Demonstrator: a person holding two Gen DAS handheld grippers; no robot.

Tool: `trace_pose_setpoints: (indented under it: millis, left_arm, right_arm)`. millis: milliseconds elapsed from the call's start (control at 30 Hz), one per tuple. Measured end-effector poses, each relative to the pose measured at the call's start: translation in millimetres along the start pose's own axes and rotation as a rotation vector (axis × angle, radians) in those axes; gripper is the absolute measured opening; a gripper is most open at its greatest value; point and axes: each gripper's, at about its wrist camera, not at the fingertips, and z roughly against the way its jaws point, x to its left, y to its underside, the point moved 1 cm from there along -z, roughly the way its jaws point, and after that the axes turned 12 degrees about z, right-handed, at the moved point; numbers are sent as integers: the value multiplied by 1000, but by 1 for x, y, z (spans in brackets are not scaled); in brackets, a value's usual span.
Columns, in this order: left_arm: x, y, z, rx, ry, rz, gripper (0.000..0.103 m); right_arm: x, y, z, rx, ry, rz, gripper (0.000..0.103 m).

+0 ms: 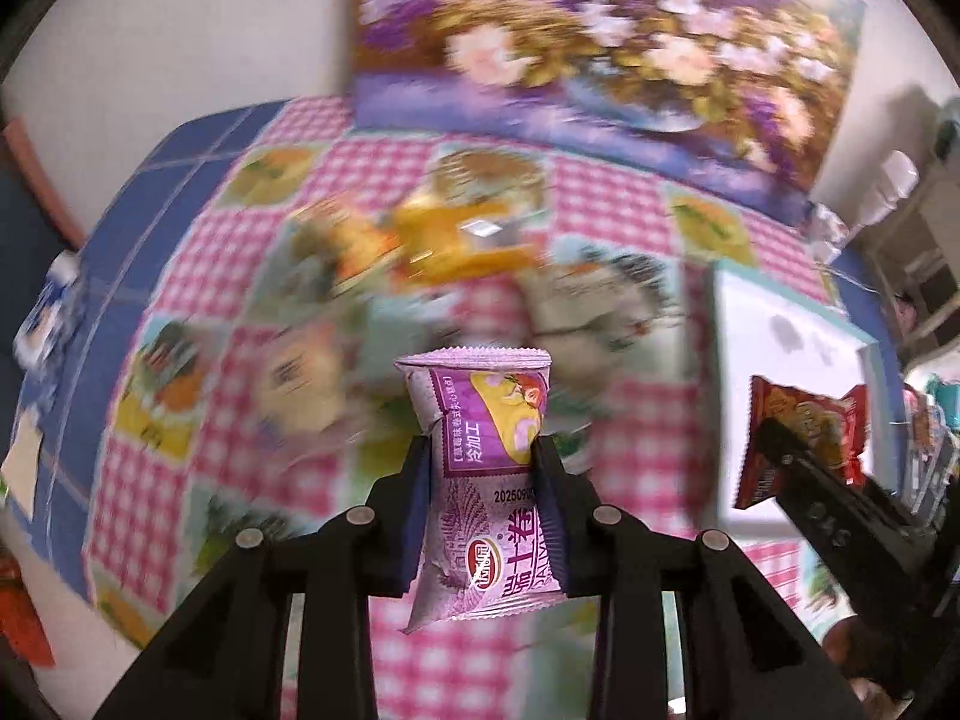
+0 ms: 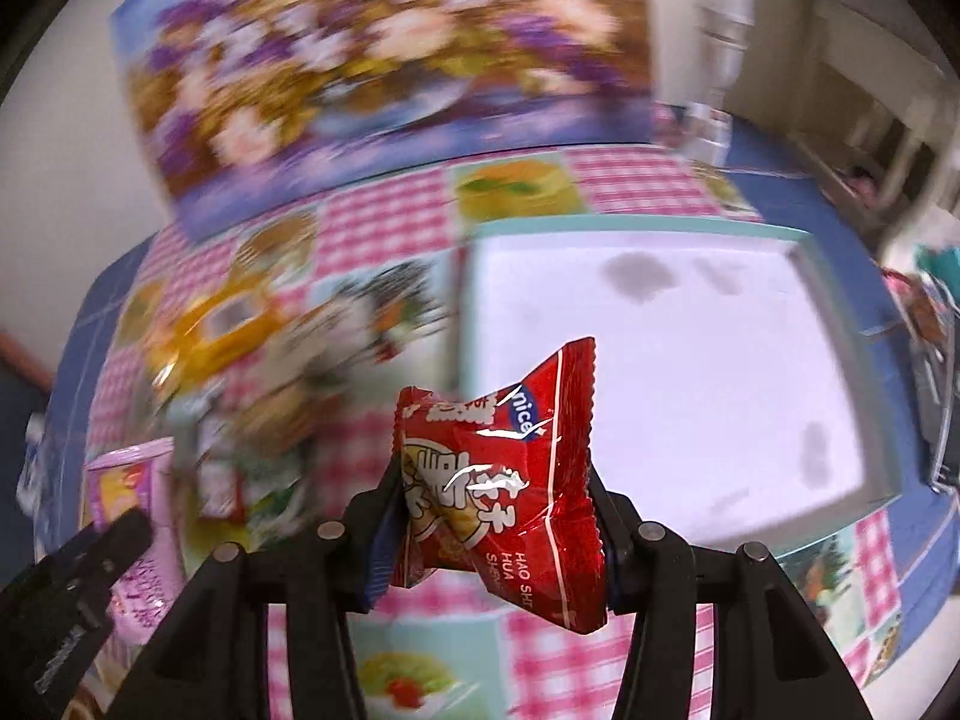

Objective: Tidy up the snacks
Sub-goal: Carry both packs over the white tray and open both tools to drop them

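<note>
My left gripper [image 1: 480, 462] is shut on a purple snack packet [image 1: 486, 480] and holds it above the table. My right gripper [image 2: 492, 498] is shut on a red snack packet [image 2: 498, 468], held above the table near the front left corner of a white tray with a teal rim [image 2: 840, 324]. The red packet [image 1: 804, 432] and the right gripper also show at the right of the left wrist view, in front of the tray [image 1: 738, 324]. The purple packet [image 2: 144, 516] shows at the left of the right wrist view. Yellow snack packets [image 1: 456, 240] lie blurred on the table beyond.
A pink checked tablecloth with food pictures [image 2: 384, 210] covers the table. A flower painting [image 1: 600, 42] leans against the wall at the back. A clear bottle [image 2: 720, 30] stands at the back right. A metal rack [image 2: 942, 396] sits right of the tray.
</note>
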Motion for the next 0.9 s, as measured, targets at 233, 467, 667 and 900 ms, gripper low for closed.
trace_pose_setpoints:
  millis: [233, 467, 667, 900]
  left_arm:
    - [-78, -25, -11, 11, 92, -90, 35]
    - [-149, -26, -40, 54, 164, -158, 35]
    - [-188, -25, -67, 81, 167, -218, 35]
    - [-216, -31, -94, 98, 158, -241, 35]
  right_arm:
    - [-58, -5, -12, 10, 108, -150, 54]
    - [-114, -7, -25, 40, 189, -266, 54]
    - [-157, -10, -35, 43, 256, -360, 54]
    - [-181, -15, -49, 52, 265, -419, 54]
